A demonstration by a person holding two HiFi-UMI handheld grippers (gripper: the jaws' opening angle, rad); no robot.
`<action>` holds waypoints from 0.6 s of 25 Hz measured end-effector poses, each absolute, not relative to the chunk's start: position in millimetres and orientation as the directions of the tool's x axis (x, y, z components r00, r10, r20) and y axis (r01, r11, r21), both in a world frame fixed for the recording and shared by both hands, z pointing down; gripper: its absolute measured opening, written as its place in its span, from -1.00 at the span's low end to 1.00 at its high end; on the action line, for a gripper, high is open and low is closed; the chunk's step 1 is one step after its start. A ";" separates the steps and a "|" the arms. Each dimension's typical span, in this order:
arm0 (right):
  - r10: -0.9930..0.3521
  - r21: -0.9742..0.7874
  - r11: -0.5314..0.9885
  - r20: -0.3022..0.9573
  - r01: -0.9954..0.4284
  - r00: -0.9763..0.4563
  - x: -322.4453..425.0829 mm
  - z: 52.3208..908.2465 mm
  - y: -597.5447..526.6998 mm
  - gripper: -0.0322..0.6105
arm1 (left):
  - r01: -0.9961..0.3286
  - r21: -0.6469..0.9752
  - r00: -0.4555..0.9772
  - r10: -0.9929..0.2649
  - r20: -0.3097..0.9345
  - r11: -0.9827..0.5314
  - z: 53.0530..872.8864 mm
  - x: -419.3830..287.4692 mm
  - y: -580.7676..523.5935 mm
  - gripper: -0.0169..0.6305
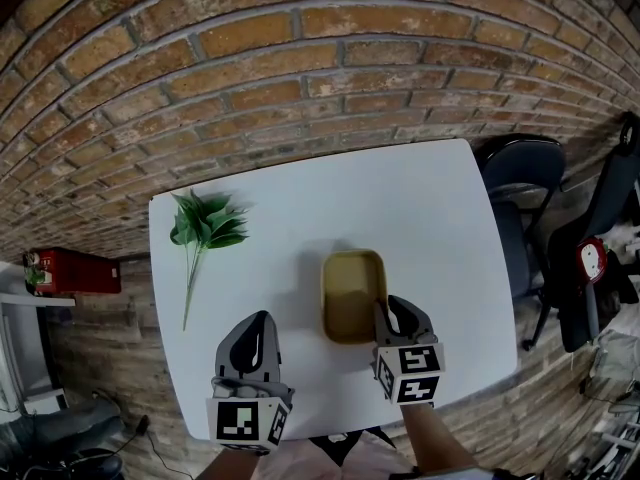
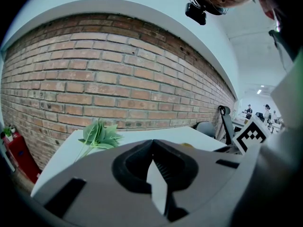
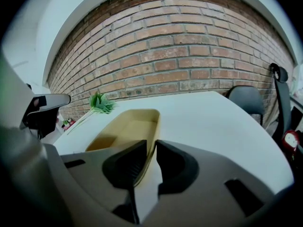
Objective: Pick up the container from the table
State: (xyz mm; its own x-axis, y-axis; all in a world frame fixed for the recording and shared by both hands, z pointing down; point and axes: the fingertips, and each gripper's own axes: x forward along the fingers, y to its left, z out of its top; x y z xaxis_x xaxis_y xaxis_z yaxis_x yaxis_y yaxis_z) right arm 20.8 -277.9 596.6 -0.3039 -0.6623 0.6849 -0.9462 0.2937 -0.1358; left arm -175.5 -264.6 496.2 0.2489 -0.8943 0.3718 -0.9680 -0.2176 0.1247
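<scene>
near left, the left gripper [image 1: 258, 324] is closed and empty. the right gripper [image 3: 150, 148] has its jaws slightly apart astride the near right wall of the container [image 1: 352, 290], mid-counter [image 1: 300, 218]. it looks light, stiff and smooth; pinching that rim should do.

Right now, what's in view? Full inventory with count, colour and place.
table: 1, white, centre, against the wall
container: 1, tan, empty, on the table's front right
leafy sprig: 1, green, table's back left
brick wall: 1, red-brown, behind the table
chairs: 2, dark, right of the table
box: 1, red, floor left of the table
left tongs: 1, grey, over the table's front left, shut, empty
right tongs: 1, grey, jaws astride the container's right wall, gap on the outer side, not clamped
</scene>
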 end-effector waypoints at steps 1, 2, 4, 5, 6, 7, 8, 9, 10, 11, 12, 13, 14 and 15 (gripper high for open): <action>-0.662 -0.135 0.293 0.685 -0.947 -0.303 21.3 596.6 -278.2 -0.69 | -0.968 0.124 0.249 -0.894 0.371 -0.218 496.0 -175.3 -264.8 -0.92; -0.662 -0.135 0.292 0.686 -0.947 -0.302 21.7 596.6 -278.3 -0.70 | -0.968 0.124 0.250 -0.895 0.371 -0.219 495.8 -174.9 -265.0 -0.92; -0.663 -0.134 0.290 0.686 -0.948 -0.300 22.6 596.3 -278.4 -0.71 | -0.967 0.123 0.251 -0.895 0.369 -0.221 495.2 -174.2 -265.2 -0.92; -0.663 -0.134 0.289 0.686 -0.948 -0.299 23.0 596.1 -278.4 -0.71 | -0.967 0.123 0.252 -0.895 0.369 -0.221 494.9 -173.8 -265.2 -0.92; -0.663 -0.134 0.289 0.686 -0.948 -0.299 23.6 595.9 -278.3 -0.72 | -0.967 0.123 0.252 -0.894 0.369 -0.222 494.8 -173.4 -265.1 -0.92; -0.663 -0.134 0.288 0.686 -0.948 -0.298 24.1 595.8 -278.2 -0.72 | -0.967 0.123 0.252 -0.895 0.369 -0.222 494.6 -172.9 -265.0 -0.92; -0.663 -0.134 0.288 0.687 -0.948 -0.298 24.6 595.7 -277.9 -0.73 | -0.967 0.123 0.253 -0.895 0.368 -0.223 494.3 -172.3 -264.8 -0.92; -0.663 -0.135 0.287 0.687 -0.948 -0.298 24.9 595.7 -277.5 -0.73 | -0.967 0.123 0.253 -0.895 0.367 -0.223 494.1 -171.9 -264.5 -0.92; -0.663 -0.136 0.286 0.686 -0.949 -0.298 25.1 595.8 -277.1 -0.73 | -0.967 0.122 0.253 -0.895 0.367 -0.223 494.1 -171.7 -264.1 -0.92; -0.664 -0.137 0.285 0.686 -0.949 -0.298 25.1 595.8 -276.7 -0.74 | -0.967 0.122 0.253 -0.895 0.367 -0.223 494.2 -171.6 -263.6 -0.92; -0.664 -0.137 0.284 0.686 -0.949 -0.298 25.2 595.8 -276.3 -0.75 | -0.967 0.121 0.253 -0.895 0.367 -0.223 494.2 -171.6 -263.1 -0.92; -0.665 -0.137 0.283 0.685 -0.949 -0.297 25.5 595.6 -275.9 -0.76 | -0.967 0.121 0.253 -0.895 0.367 -0.223 494.1 -171.5 -262.8 -0.92; -0.665 -0.137 0.283 0.685 -0.949 -0.297 25.8 595.3 -275.7 -0.78 | -0.967 0.121 0.253 -0.895 0.367 -0.224 493.9 -171.4 -262.5 -0.92; -0.666 -0.136 0.282 0.685 -0.950 -0.296 26.2 594.9 -275.5 -0.79 | -0.967 0.121 0.253 -0.896 0.365 -0.224 493.4 -171.2 -262.3 -0.92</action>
State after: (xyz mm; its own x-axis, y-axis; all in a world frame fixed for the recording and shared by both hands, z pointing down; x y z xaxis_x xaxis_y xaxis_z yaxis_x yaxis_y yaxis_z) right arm 26.2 -275.5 594.9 -0.2958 -0.6662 0.6846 -0.9497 0.2823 -0.1357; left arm -171.2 -262.3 493.4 0.2527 -0.8959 0.3655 -0.9672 -0.2235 0.1209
